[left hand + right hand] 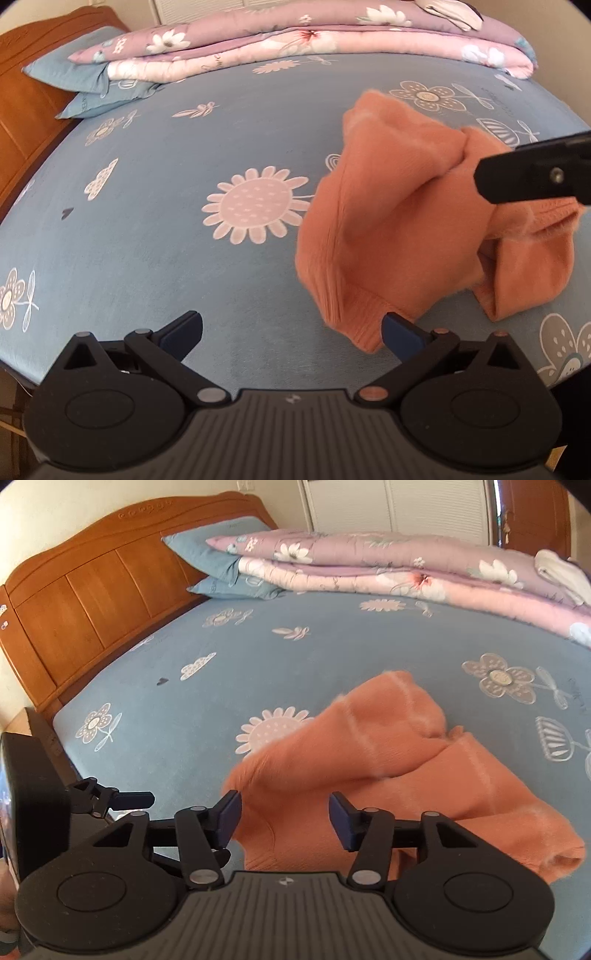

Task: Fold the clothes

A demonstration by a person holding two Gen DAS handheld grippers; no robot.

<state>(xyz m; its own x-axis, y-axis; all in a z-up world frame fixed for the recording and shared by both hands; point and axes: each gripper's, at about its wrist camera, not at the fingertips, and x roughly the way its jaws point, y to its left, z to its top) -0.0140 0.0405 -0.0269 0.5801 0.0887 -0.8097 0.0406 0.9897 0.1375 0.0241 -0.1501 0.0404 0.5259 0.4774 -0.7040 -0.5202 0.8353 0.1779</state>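
Note:
An orange knit garment (388, 229) lies crumpled and partly bunched up on the blue flowered bed sheet (147, 240). It looks motion-blurred. My left gripper (291, 332) stands wide open just in front of the garment's near ribbed hem, which hangs beside its right finger with no pad pressing on it. In the right wrist view the garment (369, 768) fills the lower middle. My right gripper (286, 821) is open above it, and the cloth shows in the gap without being pinched. One black finger (535, 173) of the right gripper reaches over the garment from the right.
A folded lilac and pink floral quilt (369, 561) lies along the far side of the bed, next to blue pillows (221, 542) by the wooden headboard (92, 590). The sheet (258, 664) stretches bare left of the garment. A white louvred wardrobe (399, 506) stands behind.

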